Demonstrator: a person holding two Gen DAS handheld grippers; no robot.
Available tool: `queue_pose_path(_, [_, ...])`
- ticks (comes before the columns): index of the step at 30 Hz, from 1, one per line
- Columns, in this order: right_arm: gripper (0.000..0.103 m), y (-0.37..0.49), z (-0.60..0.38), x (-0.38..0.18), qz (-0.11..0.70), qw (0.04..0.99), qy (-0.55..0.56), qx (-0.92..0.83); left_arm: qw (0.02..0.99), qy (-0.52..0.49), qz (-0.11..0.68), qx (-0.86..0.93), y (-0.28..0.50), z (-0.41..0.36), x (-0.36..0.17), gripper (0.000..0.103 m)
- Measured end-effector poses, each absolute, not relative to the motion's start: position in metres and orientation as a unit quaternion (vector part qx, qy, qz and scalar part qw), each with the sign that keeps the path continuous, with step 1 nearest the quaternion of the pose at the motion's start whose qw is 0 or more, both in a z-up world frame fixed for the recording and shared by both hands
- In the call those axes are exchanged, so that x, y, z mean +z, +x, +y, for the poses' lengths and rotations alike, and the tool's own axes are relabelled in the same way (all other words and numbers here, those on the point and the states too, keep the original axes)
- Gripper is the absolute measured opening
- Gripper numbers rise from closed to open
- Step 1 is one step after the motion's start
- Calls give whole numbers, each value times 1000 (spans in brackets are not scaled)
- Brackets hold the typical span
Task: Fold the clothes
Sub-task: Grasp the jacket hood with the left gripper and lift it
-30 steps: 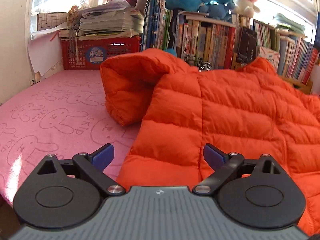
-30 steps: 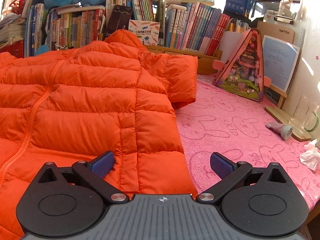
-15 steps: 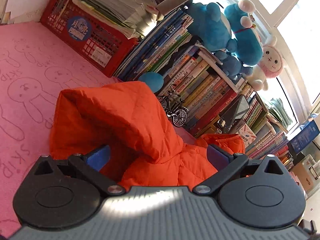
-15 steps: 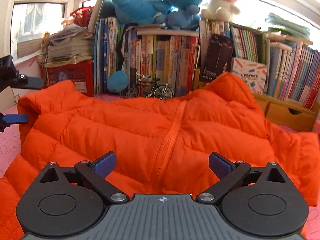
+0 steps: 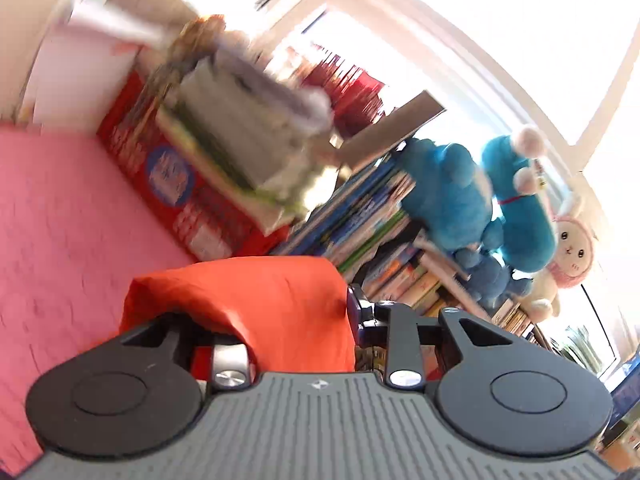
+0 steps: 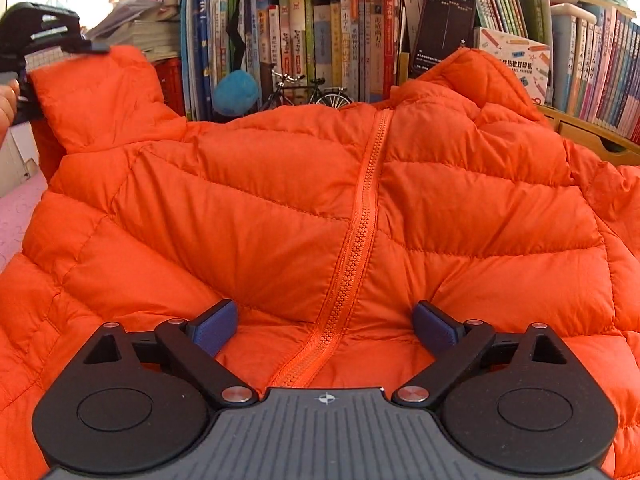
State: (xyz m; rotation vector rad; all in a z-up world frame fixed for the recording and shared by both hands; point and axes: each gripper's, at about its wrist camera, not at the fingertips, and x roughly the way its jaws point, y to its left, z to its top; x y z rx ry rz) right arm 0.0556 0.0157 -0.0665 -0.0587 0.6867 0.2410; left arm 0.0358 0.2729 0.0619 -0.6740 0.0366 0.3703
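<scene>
An orange puffer jacket (image 6: 260, 220) lies zipped, front up, on the pink rabbit-print tablecloth (image 5: 60, 220). My left gripper (image 5: 276, 320) is closing its jaws on the jacket's left sleeve (image 5: 256, 296), and the fabric hides one finger. In the right wrist view the left gripper (image 6: 60, 72) holds that sleeve (image 6: 100, 96) raised at the upper left, beside a person's hand (image 6: 6, 108). My right gripper (image 6: 324, 326) hovers low over the zipper (image 6: 352, 248), its jaws opening wide, and nothing is pinched between them.
Behind the jacket runs a bookshelf (image 6: 320, 40) with a model bicycle (image 6: 308, 92) in front. A red basket (image 5: 168, 176) carries a stack of papers (image 5: 240, 120) at the back left. Blue and pink plush toys (image 5: 460, 200) sit on top of the books.
My left gripper went from wide open over the jacket's edge to the sleeve, rolled, shut on it and lifted it. My right gripper swung from the jacket's right side to its zipper.
</scene>
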Motion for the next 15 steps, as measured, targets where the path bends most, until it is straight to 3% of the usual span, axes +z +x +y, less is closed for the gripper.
queue_pose_path(5, [98,57,16,-65,338,933,-27,118,924,-288,13,250,11,313,85,33])
queue_pose_path(9, [99,58,15,-65,339,933,-27,118,889,-311,73,329,1,371,57,32])
queue_pose_path(15, [101,59,16,-65,341,932,-29,118,861,-233,157,424,-8,412,18,32])
